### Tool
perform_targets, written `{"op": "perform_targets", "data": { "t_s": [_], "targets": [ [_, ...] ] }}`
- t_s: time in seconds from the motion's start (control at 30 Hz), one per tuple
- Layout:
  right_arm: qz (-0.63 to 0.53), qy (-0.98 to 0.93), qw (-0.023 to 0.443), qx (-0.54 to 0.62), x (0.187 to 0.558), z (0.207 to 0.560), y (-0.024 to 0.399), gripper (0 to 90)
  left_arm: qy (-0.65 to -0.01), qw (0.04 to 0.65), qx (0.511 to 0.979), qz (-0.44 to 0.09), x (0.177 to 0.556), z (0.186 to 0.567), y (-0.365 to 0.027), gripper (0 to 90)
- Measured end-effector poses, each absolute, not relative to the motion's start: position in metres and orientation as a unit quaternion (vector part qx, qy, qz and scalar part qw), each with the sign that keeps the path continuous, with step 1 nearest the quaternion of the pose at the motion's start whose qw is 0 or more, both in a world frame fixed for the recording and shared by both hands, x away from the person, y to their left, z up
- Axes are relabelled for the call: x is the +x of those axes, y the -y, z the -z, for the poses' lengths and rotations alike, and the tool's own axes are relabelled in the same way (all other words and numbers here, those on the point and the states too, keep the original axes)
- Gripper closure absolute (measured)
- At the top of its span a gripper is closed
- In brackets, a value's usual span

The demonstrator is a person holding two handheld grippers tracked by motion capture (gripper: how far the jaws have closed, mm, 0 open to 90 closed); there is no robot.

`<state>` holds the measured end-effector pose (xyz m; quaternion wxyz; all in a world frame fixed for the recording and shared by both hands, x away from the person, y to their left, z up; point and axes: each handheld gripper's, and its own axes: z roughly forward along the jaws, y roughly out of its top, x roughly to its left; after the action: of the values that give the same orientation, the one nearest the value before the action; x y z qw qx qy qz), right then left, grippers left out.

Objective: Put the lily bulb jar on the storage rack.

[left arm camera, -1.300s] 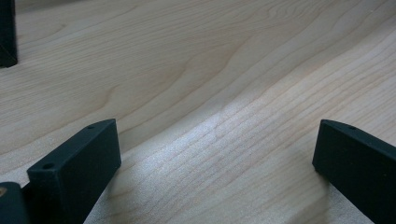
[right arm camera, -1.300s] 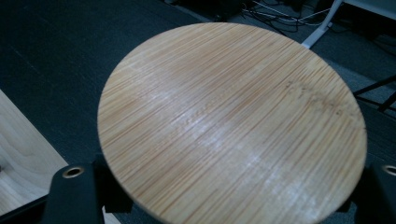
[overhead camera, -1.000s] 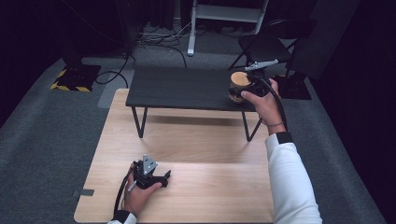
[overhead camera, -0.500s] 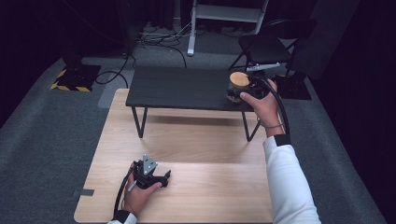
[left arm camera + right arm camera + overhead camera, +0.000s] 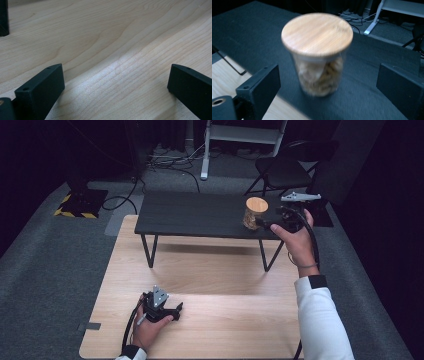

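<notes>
Up on the black side table [image 5: 190,215], near its right end, stands the glass jar [image 5: 255,213] with a wooden lid [image 5: 317,33], upright and filled with pale brown pieces. Just right of the jar, the right gripper [image 5: 265,224] points at it; its jaws have just been opening and stand wide, with the jar ahead of them, untouched. Well apart from the jar, on the light wooden tabletop [image 5: 210,285] below the side table, the left gripper [image 5: 176,309] rests with jaws spread on nothing.
</notes>
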<state>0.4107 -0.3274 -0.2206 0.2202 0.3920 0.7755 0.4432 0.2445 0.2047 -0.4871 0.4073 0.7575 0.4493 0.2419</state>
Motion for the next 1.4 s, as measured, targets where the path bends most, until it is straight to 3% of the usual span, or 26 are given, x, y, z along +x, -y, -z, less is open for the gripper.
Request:
{"op": "perform_targets", "data": {
  "t_s": [0.27,1.1,1.4],
  "targets": [
    [-0.458,-0.761,0.258,0.379,0.368,0.249,0.34,4.7,-0.449,0.407,0.757,-0.242,0.244,0.487,-0.205,0.9],
    [-0.453,-0.765,0.267,0.373,0.285,0.366,0.371,4.7,-0.449,0.407,0.758,-0.242,0.245,0.487,-0.205,0.9],
    [-0.452,-0.763,0.248,0.389,0.266,0.412,0.382,4.7,-0.448,0.407,0.758,-0.241,0.245,0.487,-0.205,0.9]
  ]
}}
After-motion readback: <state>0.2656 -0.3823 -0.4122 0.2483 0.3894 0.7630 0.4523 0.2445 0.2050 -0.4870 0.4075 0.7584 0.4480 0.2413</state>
